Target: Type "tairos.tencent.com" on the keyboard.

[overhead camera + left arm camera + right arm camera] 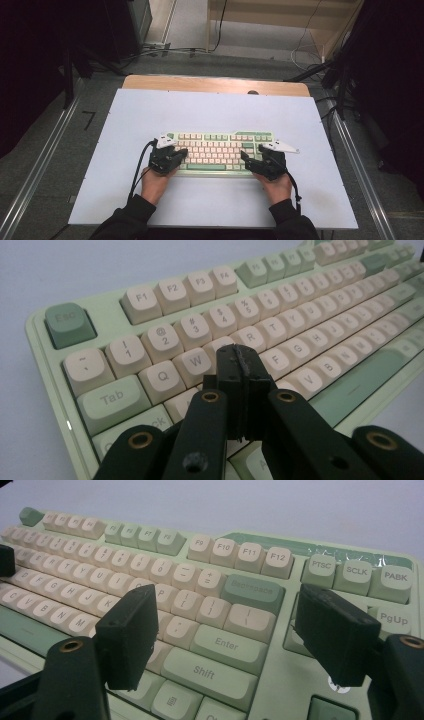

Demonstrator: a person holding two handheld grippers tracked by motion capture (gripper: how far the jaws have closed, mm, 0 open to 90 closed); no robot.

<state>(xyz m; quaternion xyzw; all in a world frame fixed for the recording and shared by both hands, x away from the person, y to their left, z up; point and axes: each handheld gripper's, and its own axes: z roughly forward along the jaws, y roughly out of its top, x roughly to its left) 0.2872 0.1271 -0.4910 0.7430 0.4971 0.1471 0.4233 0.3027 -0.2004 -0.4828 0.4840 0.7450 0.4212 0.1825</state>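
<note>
Green-and-cream mechanical keyboard (216,150) sits mid-table on the white mat (125,115), nearer the person's edge. Left gripper (181,151) clenched, jaws pressed together over the keys near E/D, gripping nothing. Right gripper (246,156) released, jaws spread above the Enter/Shift area.

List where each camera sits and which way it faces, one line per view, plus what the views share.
High view: above the table, looking forward and down; forearms, both hands.
Left gripper view: on the left gripper, jaws shut, facing the E key area.
Right gripper view: on the right gripper, jaws open, facing Enter and Shift.
Shared: the green keyboard.
</note>
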